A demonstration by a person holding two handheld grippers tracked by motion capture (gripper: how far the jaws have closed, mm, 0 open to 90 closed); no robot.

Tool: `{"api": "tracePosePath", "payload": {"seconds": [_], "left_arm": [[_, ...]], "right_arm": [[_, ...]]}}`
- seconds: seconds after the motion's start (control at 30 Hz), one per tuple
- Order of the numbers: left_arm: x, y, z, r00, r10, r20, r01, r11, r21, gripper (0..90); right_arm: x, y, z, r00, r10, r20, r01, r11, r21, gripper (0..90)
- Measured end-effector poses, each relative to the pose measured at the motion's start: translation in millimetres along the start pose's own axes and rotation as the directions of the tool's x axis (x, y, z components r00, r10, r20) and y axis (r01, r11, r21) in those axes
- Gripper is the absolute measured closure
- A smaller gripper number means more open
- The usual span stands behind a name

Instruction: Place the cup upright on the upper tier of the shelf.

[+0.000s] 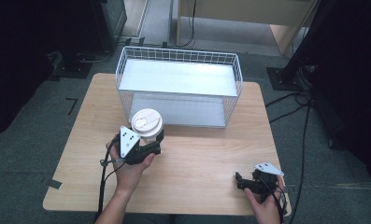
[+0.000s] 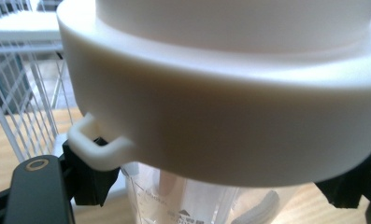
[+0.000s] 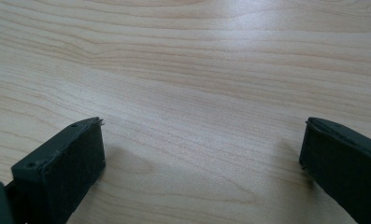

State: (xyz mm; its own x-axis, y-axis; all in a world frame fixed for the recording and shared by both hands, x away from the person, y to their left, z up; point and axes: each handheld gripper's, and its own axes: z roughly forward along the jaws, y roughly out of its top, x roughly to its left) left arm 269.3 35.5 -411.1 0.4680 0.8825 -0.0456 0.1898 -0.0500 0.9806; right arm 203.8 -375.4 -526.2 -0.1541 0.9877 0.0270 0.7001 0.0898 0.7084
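The left claw (image 1: 151,140) is clamped on a clear plastic cup (image 2: 192,205) with a cream lid (image 1: 146,122), gripping the cup wall just under the lid's rim. From the left gripper view the black jaws sit on either side of the clear wall, and the lid's small tab (image 2: 96,144) hangs over the nearer one. The cup is held right in front of the white wire basket (image 1: 127,74), close to its front left corner. I judge it to be off the table (image 1: 202,158), though from above the cup's base is hidden under the lid, so I would not swear to it.

The right claw (image 1: 245,181) rests low over the table well away from the basket, near the front right edge, its jaws standing wide apart with nothing but bare wood between them.

This looks like the carrying step: cup picked up, basket not yet reached. The basket has an upper shelf (image 1: 178,77) and a lower floor behind the front mesh. The next move probably calls for raising the cup clear of the basket's rim, keeping it upright so the lid stays seated, then bringing it over the shelf before lowering and letting go.
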Motion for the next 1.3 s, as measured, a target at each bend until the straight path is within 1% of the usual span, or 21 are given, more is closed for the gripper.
{"api": "tracePosePath", "payload": {"seconds": [0.33,0.47,0.57,0.7,0.83,0.93,1.1,1.2,1.3], "left_arm": [[9.8,29.6,4.7,0.9996,0.010,-0.025,-0.012,0.9970,-0.077,16.2],[10.8,42.1,6.1,0.9990,0.026,-0.036,-0.030,0.9951,-0.095,16.2],[9.6,51.2,6.6,0.9986,0.034,-0.041,-0.038,0.9927,-0.115,16.2],[7.4,61.5,10.0,0.9973,0.055,-0.049,-0.060,0.9896,-0.130,16.3],[5.5,69.8,14.8,0.9968,0.058,-0.055,-0.066,0.9865,-0.150,16.2],[4.1,76.2,17.8,0.9970,0.053,-0.056,-0.061,0.9848,-0.163,16.2],[0.2,87.9,21.8,0.9963,0.066,-0.055,-0.075,0.9813,-0.178,16.2],[-3.0,94.1,24.2,0.9967,0.065,-0.048,-0.073,0.9793,-0.189,16.3],[-6.5,100.3,28.4,0.9961,0.073,-0.050,-0.082,0.9772,-0.196,16.2]], "right_arm": [[0.1,0.0,0.0,1.0000,0.001,0.001,-0.001,1.000,0.001,0.0],[0.1,-0.1,-0.1,1.0000,0.002,0.000,-0.002,1.000,0.001,0.0],[0.1,0.0,0.0,1.0000,0.002,0.000,-0.002,1.000,0.000,0.0],[0.1,-0.1,0.2,1.0000,0.002,0.000,-0.002,1.000,-0.002,0.0],[0.0,-0.1,0.1,1.0000,0.001,0.000,-0.001,1.000,-0.002,0.0],[-0.1,-0.1,0.2,1.0000,-0.001,0.000,0.001,1.000,-0.003,0.0],[-0.1,-0.1,0.2,1.0000,-0.001,0.000,0.001,1.000,-0.003,0.0],[-0.1,-0.1,0.2,1.0000,0.000,0.000,0.000,1.000,-0.002,0.0],[-0.1,-0.1,0.2,1.0000,-0.001,0.000,0.001,1.000,-0.003,0.0]]}}
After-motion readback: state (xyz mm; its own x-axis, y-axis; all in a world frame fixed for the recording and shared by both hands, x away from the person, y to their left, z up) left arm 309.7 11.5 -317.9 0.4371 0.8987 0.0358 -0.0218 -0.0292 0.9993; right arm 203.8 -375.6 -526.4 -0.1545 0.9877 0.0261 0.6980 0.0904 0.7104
